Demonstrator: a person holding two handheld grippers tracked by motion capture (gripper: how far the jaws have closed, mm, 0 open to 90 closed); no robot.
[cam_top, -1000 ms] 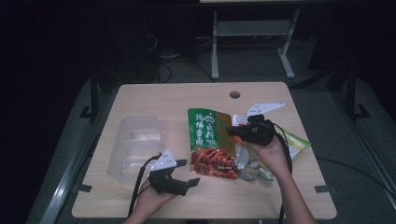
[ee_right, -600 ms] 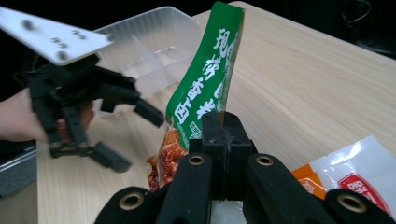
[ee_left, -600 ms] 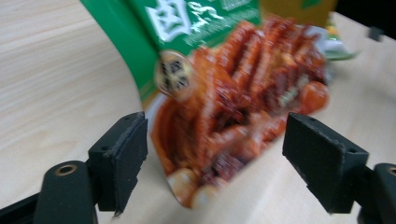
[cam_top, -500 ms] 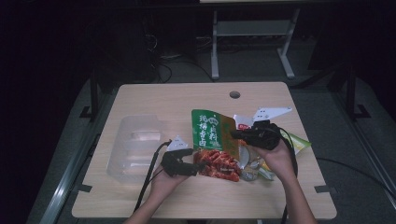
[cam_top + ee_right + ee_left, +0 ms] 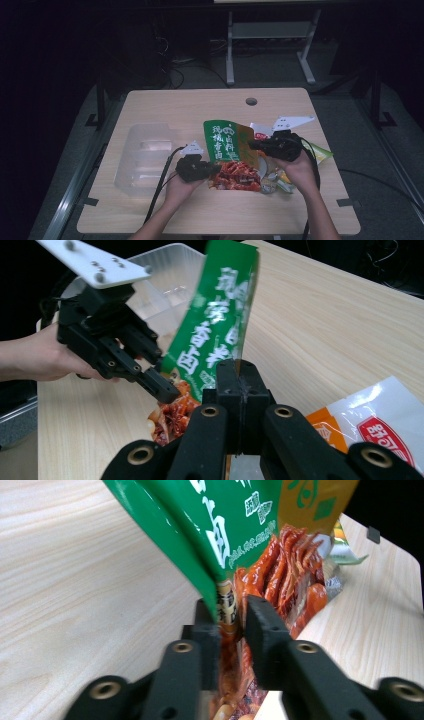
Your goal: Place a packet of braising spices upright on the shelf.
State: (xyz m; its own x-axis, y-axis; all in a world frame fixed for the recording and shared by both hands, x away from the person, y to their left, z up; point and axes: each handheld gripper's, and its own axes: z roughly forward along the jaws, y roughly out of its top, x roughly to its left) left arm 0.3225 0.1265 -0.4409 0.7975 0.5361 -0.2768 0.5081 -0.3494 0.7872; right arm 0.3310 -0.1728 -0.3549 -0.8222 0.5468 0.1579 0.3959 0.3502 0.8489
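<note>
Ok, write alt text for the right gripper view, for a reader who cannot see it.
The right gripper, jaws shut, pinches one edge of a green snack bag held above a wooden table, while the left gripper, in a person's hand, grips the bag's lower corner. A clear plastic tray lies behind, and a white and orange packet lies at lower right.

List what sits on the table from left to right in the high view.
Clear plastic tray → left gripper → green snack bag with red food pictured on it → right gripper → yellow-green packet at the right edge of the pile.
</note>
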